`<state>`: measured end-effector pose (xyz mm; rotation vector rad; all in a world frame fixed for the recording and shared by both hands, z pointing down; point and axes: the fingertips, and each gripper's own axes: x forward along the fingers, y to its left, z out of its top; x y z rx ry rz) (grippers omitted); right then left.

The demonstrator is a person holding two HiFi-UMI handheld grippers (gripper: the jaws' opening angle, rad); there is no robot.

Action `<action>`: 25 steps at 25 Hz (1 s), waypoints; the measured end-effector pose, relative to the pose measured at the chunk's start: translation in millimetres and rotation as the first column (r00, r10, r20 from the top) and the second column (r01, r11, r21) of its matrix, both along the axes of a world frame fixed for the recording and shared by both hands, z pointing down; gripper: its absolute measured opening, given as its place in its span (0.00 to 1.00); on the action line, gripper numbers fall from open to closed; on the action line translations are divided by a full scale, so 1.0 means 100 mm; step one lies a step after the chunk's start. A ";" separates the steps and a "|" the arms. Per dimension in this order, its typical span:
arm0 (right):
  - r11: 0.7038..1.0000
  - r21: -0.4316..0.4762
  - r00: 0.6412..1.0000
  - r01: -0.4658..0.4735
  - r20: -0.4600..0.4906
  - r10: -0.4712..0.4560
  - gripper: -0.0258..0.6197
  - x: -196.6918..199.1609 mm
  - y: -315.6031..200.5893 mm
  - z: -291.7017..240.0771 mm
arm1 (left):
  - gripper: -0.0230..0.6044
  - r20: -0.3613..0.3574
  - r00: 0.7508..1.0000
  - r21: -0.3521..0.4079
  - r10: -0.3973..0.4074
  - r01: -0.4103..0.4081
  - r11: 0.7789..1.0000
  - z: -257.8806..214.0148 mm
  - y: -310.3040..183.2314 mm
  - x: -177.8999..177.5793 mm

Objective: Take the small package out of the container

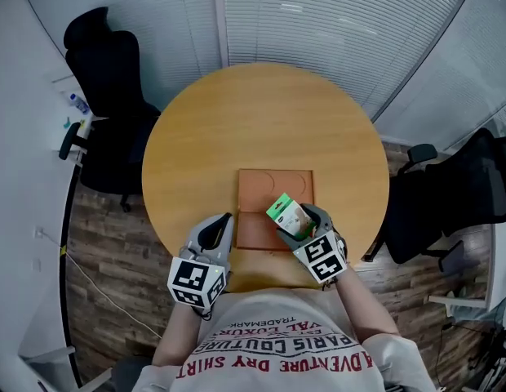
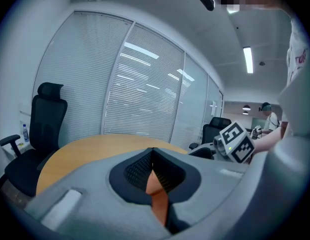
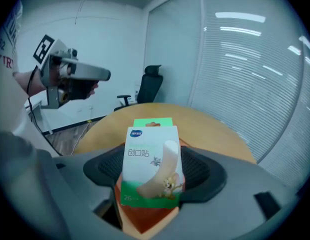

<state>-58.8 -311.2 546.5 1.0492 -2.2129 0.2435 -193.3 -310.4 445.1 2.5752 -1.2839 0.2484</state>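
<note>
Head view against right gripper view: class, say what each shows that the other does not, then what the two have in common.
Only the head view: the whole orange container lying flat with its round recesses, and the person's printed shirt. Only the right gripper view: the small package from the front, printed with a cartoon and a plaster strip, clamped between the jaws of the right gripper. Both: that package held over the round wooden table, the left gripper, the window blinds and a black office chair.
</note>
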 end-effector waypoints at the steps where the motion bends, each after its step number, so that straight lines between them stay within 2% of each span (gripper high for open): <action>1: 0.999 0.037 0.999 -0.039 0.037 0.038 0.59 0.03 -0.04 -0.14 | 0.05 0.005 1.000 0.011 0.005 -0.005 1.000 -0.03 -0.01 0.01; 4: 0.987 0.110 0.986 -0.117 0.130 0.103 0.59 0.11 -0.11 -0.48 | 0.05 0.018 1.000 0.039 0.009 -0.010 0.999 -0.12 -0.06 0.01; 9: 0.963 0.174 0.958 -0.208 0.236 0.164 0.59 0.24 -0.10 -0.88 | 0.05 0.017 1.000 0.069 0.018 -0.019 0.997 -0.25 -0.10 0.08; 12: 0.935 0.221 0.935 -0.279 0.285 0.212 0.59 0.35 -0.10 -1.08 | 0.05 0.015 0.999 0.094 0.037 -0.038 0.995 -0.35 -0.11 0.16; 16: 0.892 0.257 0.886 -0.372 0.386 0.258 0.59 0.48 -0.10 -1.31 | 0.05 0.012 0.998 0.101 0.056 -0.057 0.993 -0.42 -0.13 0.20; 19: 0.876 0.289 0.876 -0.386 0.411 0.251 0.59 0.48 -0.07 -1.40 | 0.05 0.009 0.998 0.093 0.061 -0.061 0.994 -0.41 -0.12 0.18; 25: 0.862 0.267 0.846 -0.431 0.452 0.283 0.59 0.56 -0.06 -1.39 | 0.05 0.011 0.997 0.101 0.074 -0.074 0.992 -0.41 -0.12 0.23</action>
